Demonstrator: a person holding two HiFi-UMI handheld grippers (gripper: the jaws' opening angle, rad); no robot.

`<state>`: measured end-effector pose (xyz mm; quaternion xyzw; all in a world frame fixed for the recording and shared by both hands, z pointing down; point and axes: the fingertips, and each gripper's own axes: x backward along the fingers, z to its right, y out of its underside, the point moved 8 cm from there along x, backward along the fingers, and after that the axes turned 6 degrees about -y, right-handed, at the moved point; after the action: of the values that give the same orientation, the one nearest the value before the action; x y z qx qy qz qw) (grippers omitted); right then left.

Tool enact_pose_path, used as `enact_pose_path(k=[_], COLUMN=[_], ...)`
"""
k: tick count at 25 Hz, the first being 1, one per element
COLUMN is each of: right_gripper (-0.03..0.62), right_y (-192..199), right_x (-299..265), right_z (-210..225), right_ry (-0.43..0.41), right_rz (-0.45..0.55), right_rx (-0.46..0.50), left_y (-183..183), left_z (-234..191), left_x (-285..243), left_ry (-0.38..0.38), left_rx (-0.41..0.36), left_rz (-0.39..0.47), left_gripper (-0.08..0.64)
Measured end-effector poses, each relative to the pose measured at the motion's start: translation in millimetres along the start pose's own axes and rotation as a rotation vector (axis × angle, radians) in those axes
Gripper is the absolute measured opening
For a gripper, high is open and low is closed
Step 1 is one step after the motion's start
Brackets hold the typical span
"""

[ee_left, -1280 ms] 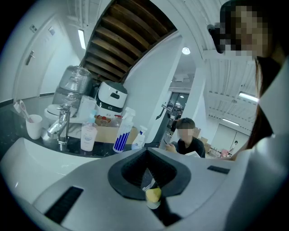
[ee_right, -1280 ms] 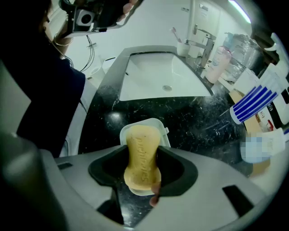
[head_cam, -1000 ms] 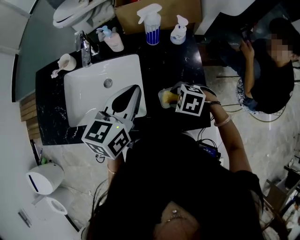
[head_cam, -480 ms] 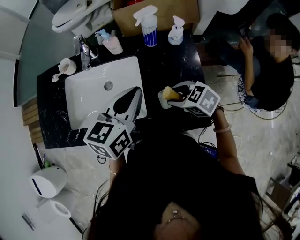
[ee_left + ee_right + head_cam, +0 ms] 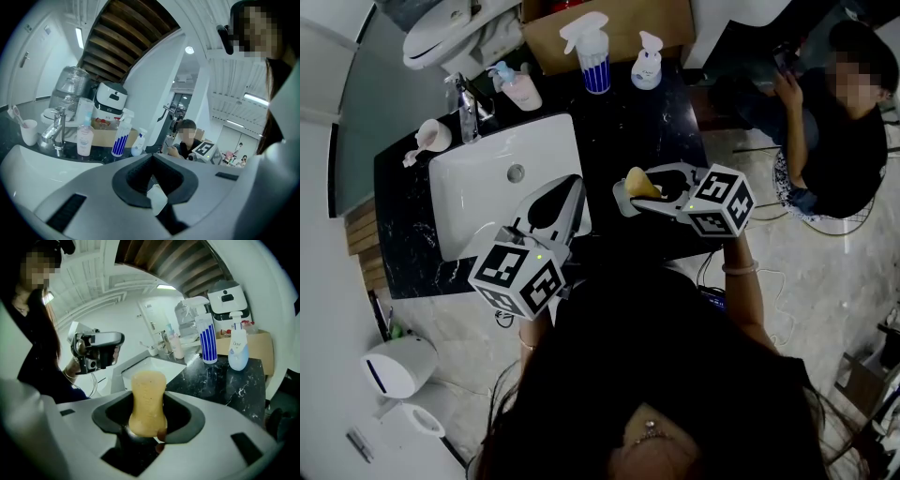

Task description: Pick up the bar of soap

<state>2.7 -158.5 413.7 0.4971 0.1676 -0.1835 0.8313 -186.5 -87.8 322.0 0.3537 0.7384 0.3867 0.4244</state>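
Observation:
The yellow bar of soap stands upright between the jaws of my right gripper, which is shut on it just above a pale soap dish on the black counter. In the right gripper view the soap fills the gap between the dark pads of that gripper. My left gripper hovers over the front of the white sink, jaws together and holding nothing. The left gripper view shows its tips meeting.
At the back of the black marble counter are a faucet, a cup, a pink bottle, a blue-striped spray bottle, a white pump bottle and a cardboard box. A person sits to the right.
My right gripper has swung back to the right and tilted, and the soap now shows clear of the marker cube, raised off the dish. The left gripper has hardly moved.

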Motion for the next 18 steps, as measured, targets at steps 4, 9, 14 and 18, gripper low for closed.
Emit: enact_pose_path(k=[4,9,14,18], right_gripper=[0.201,0.201,0.201,0.201], right_y=[-5,-12,-17,-20], right_x=[9,19,27,33], right_z=[-3,-8,-10,-13], right_ry=[-0.024,-0.068,-0.095,-0.118], right_rz=[0.082,0.168,0.22,0.258], right_rx=[-0.013,-0.018,-0.017,-0.02], left_y=[1,1,1,1], left_z=[5,11,16,20], left_x=[-2,-5,-8,-8], left_ry=[0.004,0.013,0.021,0.031], left_rx=[-0.003,-0.012,-0.018,-0.016], left_rz=[0.0,-0.002,-0.002,-0.005], left_gripper=[0.008,0.008,0.008,0.008])
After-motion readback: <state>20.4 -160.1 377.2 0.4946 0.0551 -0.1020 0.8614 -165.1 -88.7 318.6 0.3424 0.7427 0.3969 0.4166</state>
